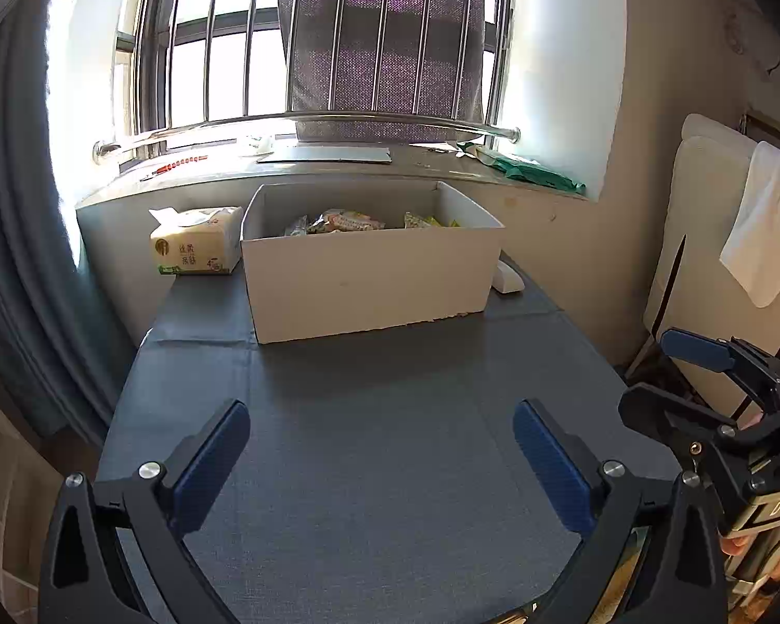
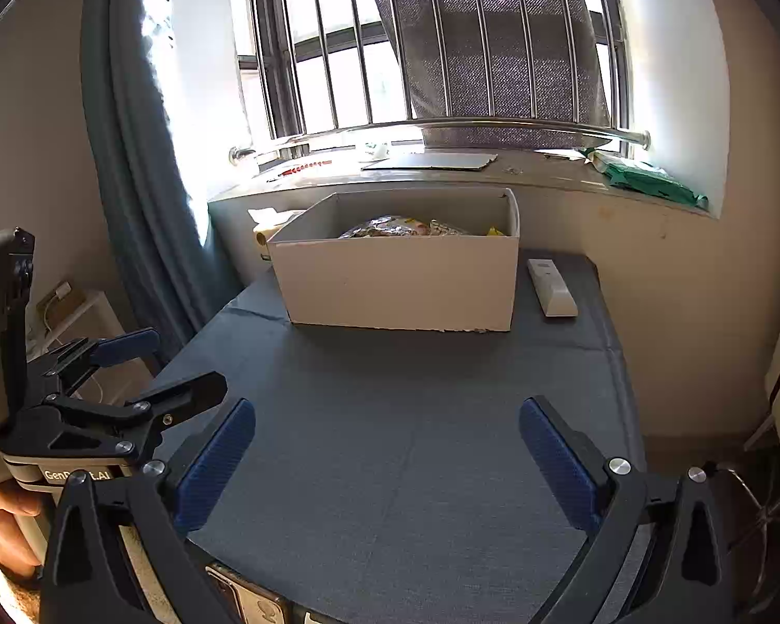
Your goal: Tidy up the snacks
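A white cardboard box (image 1: 369, 281) stands at the far side of the dark grey table (image 1: 369, 442). Several wrapped snack packets (image 1: 346, 222) lie inside it. The box also shows in the right wrist view (image 2: 400, 286), with the snack packets (image 2: 400, 227) in it. My left gripper (image 1: 382, 447) is open and empty, low over the near part of the table. My right gripper (image 2: 387, 447) is open and empty too, beside the left one. The right gripper shows at the right edge of the left wrist view (image 1: 665, 374), and the left gripper at the left of the right wrist view (image 2: 177, 361).
A yellow tissue pack (image 1: 195, 244) stands left of the box. A white remote (image 2: 551, 286) lies right of it. A window sill (image 1: 338, 166) with bars runs behind. A blue curtain (image 1: 21, 208) hangs at the left, a white chair (image 1: 702, 239) at the right.
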{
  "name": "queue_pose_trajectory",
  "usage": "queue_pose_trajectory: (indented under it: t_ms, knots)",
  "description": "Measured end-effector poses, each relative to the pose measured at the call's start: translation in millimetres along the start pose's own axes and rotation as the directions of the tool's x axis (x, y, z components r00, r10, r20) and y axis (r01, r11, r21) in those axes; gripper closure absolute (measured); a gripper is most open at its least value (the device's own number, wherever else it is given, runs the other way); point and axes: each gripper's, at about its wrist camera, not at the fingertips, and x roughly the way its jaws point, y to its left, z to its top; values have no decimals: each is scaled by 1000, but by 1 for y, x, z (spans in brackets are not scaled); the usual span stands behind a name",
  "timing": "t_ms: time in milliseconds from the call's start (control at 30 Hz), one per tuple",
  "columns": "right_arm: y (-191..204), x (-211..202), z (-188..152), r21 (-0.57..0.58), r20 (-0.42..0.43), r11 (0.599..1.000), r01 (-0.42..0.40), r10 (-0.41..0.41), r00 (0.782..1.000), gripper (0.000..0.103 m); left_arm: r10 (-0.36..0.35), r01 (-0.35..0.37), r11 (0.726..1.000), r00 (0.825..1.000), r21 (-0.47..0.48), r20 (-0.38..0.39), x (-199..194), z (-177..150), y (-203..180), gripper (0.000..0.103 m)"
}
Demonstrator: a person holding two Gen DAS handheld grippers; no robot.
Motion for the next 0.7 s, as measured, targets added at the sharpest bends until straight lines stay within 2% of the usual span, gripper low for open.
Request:
queue_pose_trajectory:
  t_ms: [700]
  knots:
    - [0, 0, 0, -3, -2, 1000, -1, 1, 1000, 0, 0, 0, 1000, 1000, 5, 4, -1, -1, -2, 0]
